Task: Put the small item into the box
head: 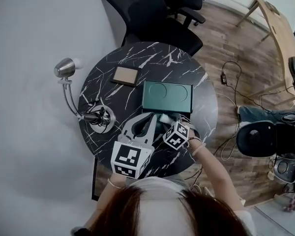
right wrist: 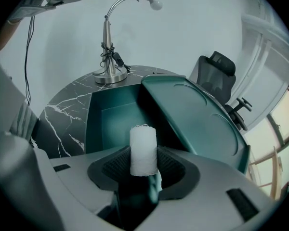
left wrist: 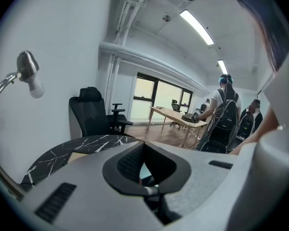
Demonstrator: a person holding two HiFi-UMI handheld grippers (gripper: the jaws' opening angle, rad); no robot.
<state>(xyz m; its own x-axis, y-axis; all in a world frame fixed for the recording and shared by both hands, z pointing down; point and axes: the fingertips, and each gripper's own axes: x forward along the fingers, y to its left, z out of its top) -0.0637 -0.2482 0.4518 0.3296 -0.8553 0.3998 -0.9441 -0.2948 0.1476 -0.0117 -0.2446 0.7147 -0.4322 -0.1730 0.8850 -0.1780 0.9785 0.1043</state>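
A dark green box (right wrist: 106,121) stands open on the round black marble table (head: 177,60). Its lid (head: 167,97) is raised and tilted back, and shows again as the lid (right wrist: 197,114) to the right of the box's hollow. My right gripper (right wrist: 143,170) is shut on a small white roll (right wrist: 143,148), upright between the pads just above the near edge of the open box. My left gripper (head: 154,116) reaches the lid's near edge. In the left gripper view its narrow jaws (left wrist: 144,170) hold a thin teal sliver, seemingly that edge.
A silver gooseneck lamp (head: 66,68) stands on its base (head: 101,118) at the table's left. A flat tan box (head: 126,75) lies behind the green one. A black office chair (head: 152,14) is at the far side. Cables lie on the wooden floor (head: 231,77) to the right.
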